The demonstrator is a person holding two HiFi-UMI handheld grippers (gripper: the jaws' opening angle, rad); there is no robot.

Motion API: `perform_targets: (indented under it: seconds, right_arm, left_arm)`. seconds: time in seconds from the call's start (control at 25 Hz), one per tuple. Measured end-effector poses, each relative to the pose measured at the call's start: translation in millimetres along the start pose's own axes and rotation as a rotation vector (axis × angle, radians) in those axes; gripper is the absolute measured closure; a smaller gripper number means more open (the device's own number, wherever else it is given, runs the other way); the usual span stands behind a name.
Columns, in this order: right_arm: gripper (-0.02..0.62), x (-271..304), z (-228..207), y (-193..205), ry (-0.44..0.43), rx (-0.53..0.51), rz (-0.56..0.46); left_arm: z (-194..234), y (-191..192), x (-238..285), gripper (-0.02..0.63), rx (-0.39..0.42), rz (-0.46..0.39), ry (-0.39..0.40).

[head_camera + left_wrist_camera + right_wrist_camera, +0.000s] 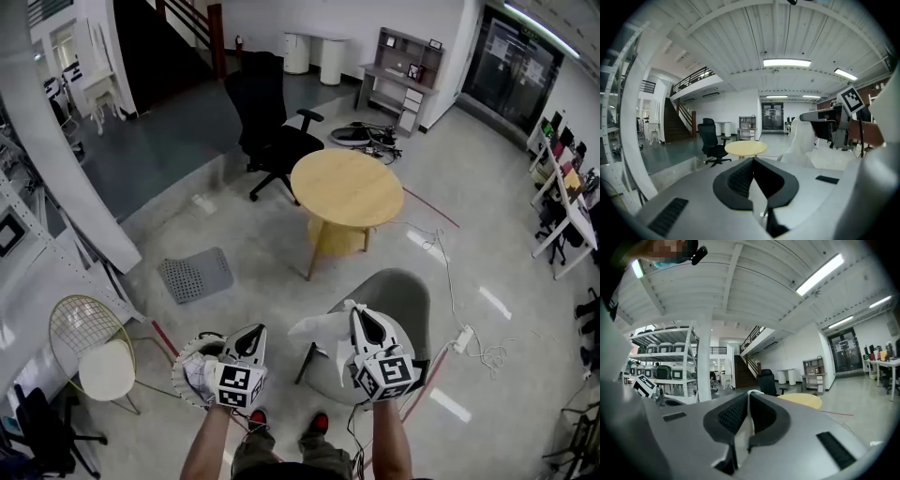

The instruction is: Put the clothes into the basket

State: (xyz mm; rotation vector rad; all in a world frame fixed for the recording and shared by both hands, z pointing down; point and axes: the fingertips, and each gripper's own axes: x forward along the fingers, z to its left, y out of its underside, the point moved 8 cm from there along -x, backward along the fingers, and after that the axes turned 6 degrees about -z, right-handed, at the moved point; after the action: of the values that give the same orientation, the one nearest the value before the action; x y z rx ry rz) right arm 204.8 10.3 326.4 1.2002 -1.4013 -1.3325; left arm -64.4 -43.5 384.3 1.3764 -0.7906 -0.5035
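My right gripper [361, 316] is raised close under the head camera and is shut on a white cloth [319, 330], which sticks out to the left of its jaws. In the right gripper view a strip of the white cloth [743, 427] is pinched between the dark pads of the right gripper [749, 395]. Beside it, my left gripper [251, 331] is also held high, its jaws meeting at the tip with nothing visible between them [752, 160]. The round woven basket [187, 373] stands on the floor below the left gripper. From the left gripper view the hanging cloth [801, 140] shows at the right.
A grey shell chair [398, 295] stands under the right gripper. Beyond it are a round wooden table [347, 187] and a black office chair [270, 117]. A wire chair with a white seat [94, 342] stands at the left, with a grey mat [194, 274] on the floor and cables [469, 342] at the right.
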Motion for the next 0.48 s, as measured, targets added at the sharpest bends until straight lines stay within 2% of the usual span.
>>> perform_targets:
  seconds: [0.48]
  right_arm:
    - [0.561,32.1,66.5,-84.8,-0.155,-0.110,-0.133]
  left_arm:
    - [52.7,-37.5,-44.1,0.600,0.000,-0.075,-0.109]
